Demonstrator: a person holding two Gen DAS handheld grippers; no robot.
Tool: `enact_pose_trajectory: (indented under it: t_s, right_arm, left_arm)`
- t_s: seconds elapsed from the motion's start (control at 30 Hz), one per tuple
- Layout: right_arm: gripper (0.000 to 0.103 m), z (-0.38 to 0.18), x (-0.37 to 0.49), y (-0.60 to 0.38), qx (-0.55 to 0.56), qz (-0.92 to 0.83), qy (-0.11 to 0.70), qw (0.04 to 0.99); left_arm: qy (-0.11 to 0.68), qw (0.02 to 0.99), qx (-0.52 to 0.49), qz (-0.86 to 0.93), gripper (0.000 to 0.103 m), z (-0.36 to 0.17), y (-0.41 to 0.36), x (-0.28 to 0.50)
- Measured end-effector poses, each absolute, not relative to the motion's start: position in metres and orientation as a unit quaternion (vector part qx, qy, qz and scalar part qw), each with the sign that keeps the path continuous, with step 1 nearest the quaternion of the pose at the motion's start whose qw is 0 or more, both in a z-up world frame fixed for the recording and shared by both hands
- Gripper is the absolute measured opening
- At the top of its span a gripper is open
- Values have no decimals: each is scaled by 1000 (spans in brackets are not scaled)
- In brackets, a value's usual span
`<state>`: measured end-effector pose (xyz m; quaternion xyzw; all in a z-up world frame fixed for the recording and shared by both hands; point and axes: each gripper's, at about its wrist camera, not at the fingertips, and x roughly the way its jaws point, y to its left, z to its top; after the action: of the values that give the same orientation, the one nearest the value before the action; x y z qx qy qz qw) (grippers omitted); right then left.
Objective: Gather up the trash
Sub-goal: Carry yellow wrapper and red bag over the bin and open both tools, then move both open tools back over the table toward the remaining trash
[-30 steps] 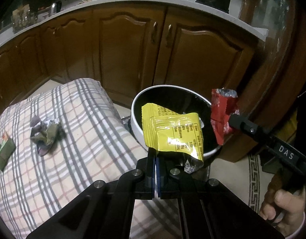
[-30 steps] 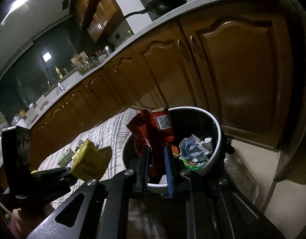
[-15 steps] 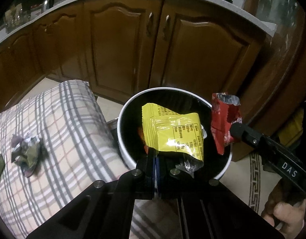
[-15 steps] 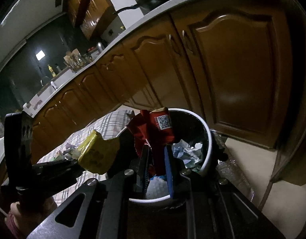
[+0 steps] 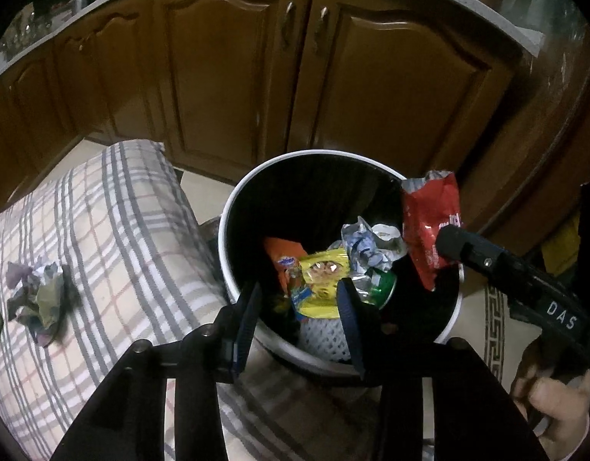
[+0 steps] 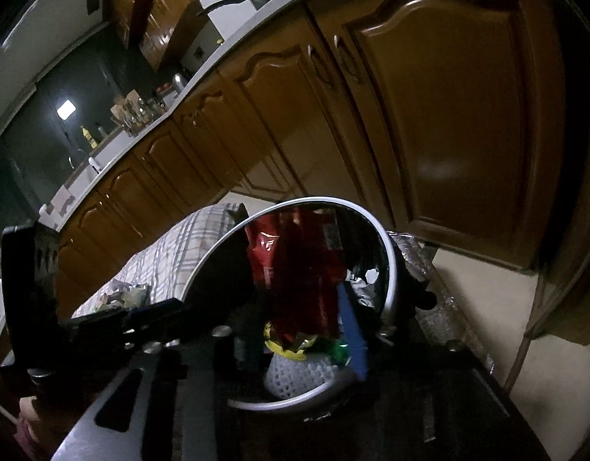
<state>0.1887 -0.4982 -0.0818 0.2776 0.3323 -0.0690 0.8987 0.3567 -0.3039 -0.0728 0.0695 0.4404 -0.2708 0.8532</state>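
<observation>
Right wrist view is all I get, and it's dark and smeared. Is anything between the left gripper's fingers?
Observer: No. The left gripper has its jaws opening with nothing between them; a yellow wrapper lies in the bin below.
Operator: And the red wrapper, is it over the bin?
Observer: Yes. The right gripper has its jaws opening around it, and its lower end hangs inside the rim.
Operator: Any trash outside?
Observer: A crumpled wad lies on the plaid cloth beside the bin.
</observation>
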Motion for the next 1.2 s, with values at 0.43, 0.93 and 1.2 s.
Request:
enact_pose_trajectory:
  t_s: [0.43,0.93,1.2]
  right_arm:
    - [72,-79,184,-484,273,-72,326,902]
    - [82,-61,191,-402,240,-18,325,915]
    - [91,-64,204,-348,226,18,339,913]
  left_arm:
    - [425,867,22,-260,50,-64,-247,318]
    - [425,883,-46,-193,52,-68,-133,276]
    - [423,891,-70,-148,57,-72,-73,262]
